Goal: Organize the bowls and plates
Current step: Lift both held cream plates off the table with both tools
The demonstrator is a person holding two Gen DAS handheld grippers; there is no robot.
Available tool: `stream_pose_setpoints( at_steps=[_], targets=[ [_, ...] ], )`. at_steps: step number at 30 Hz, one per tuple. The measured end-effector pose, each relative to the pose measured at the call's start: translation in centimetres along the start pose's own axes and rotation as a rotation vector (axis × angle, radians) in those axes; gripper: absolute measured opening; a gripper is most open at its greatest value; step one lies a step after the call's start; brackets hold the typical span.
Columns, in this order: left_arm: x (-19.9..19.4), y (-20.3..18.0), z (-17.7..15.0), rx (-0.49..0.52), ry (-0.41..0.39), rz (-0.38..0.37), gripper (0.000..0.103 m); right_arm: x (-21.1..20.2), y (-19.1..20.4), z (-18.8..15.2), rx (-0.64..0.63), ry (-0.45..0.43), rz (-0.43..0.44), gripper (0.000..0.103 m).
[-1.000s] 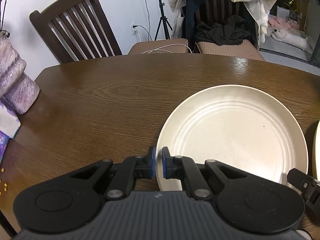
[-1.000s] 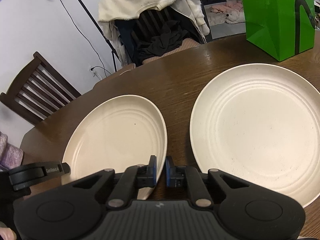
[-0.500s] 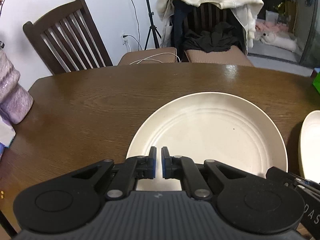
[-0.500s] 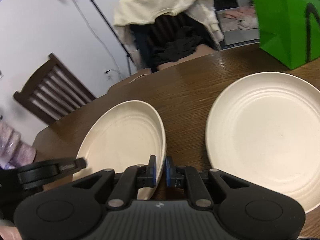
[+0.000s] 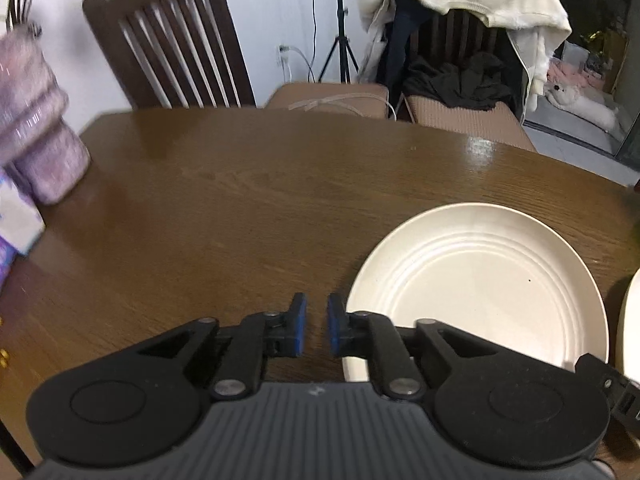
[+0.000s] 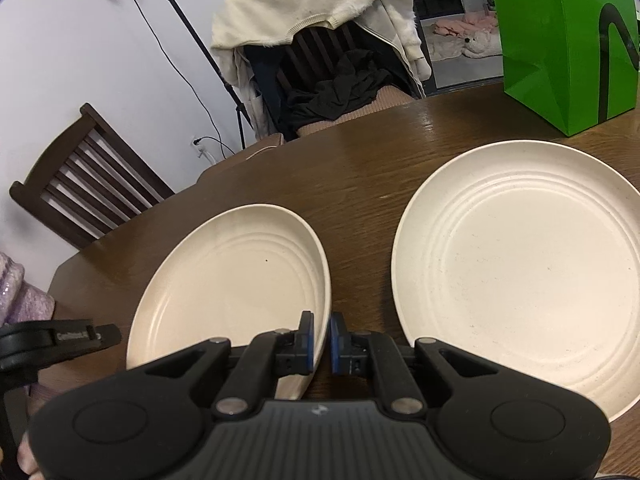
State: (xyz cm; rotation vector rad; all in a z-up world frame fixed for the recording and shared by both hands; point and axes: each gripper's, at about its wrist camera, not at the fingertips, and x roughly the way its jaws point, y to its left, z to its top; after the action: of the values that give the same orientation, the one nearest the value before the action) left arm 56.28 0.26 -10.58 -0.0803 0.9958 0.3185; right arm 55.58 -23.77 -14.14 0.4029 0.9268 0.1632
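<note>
Left gripper [image 5: 316,330] jaws opening, nothing between, beside left plate [image 5: 476,288]. Right gripper [image 6: 319,342] clamps that plate's near rim, seemingly tilted. Second plate [image 6: 520,272] flat on tabletop [image 5: 240,200], edge cut off.

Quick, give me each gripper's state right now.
Left gripper: jaws opening, nothing between them, beside the left plate.
Right gripper: shut on the left plate's rim.

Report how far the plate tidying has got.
Done: nothing stacked; both plates sit apart on the table. In hand: right gripper shut on the rim of the left plate; left gripper opening, empty. Left: probably stack it on the right plate. No bowls in view.
</note>
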Motion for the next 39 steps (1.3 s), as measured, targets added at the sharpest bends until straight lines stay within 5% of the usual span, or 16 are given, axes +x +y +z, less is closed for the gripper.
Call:
stream_pose_setpoints(
  at_steps=[4, 9, 12, 16, 17, 39],
  targets=[
    [-0.1, 0.3, 0.2, -0.034, -0.019, -0.023, 0.063, 0.0, 0.0, 0.0, 0.0, 0.003, -0.015, 0.008],
    [-1.0, -0.2, 0.0, -0.013, -0.072, -0.041, 0.066, 0.2, 0.0, -0.1, 0.0, 0.019, -0.01, 0.008],
    [-0.5, -0.6, 0.1, -0.016, -0.058, -0.037, 0.064, 0.2, -0.1, 0.0, 0.003, 0.021, -0.009, 0.008],
    [1.3, -0.8, 0.3, -0.015, 0.033, -0.05, 0.021, 0.2, -0.1, 0.0, 0.001, 0.022, -0.01, 0.008],
    [1.6, -0.9, 0.2, -0.011, 0.05, -0.066, 0.017, 0.3, -0.1, 0.0, 0.001, 0.022, -0.01, 0.008],
    [-0.7, -1.7, -0.7, 0.038, -0.087, -0.05, 0.013, -0.7, -0.1, 0.0, 0.003, -0.046, 0.009, 0.008]
  ],
)
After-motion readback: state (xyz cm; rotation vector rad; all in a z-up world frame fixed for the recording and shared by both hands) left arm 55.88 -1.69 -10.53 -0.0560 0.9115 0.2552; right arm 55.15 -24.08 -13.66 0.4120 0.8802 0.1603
